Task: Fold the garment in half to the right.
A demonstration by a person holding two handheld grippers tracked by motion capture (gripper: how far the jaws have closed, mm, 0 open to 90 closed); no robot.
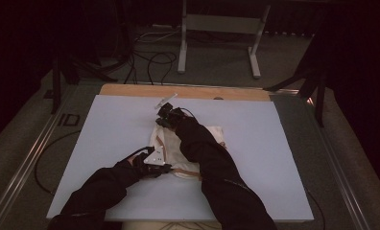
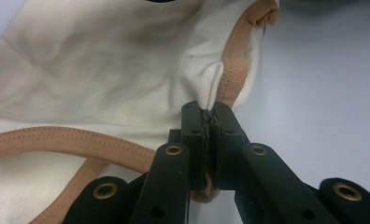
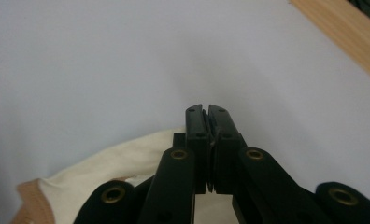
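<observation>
A cream garment [image 1: 168, 143] with tan trim lies crumpled in the middle of the white board [image 1: 260, 148]. My left gripper [image 2: 208, 109] is shut on the garment's tan-trimmed edge [image 2: 232, 70], at the garment's near left side [image 1: 165, 167]. My right gripper [image 1: 160, 120] is at the garment's far edge, with its black-sleeved arm lying across the cloth. In the right gripper view its jaws [image 3: 205, 108] are pressed together, and the cream cloth [image 3: 113, 165] runs up into them from the lower left.
A wooden strip [image 1: 188, 91] borders the board's far edge and appears in the right gripper view [image 3: 346, 37]. Beyond the table are a white frame stand [image 1: 217, 28], cables on the floor [image 1: 152, 60] and dark tripod legs [image 1: 317, 91].
</observation>
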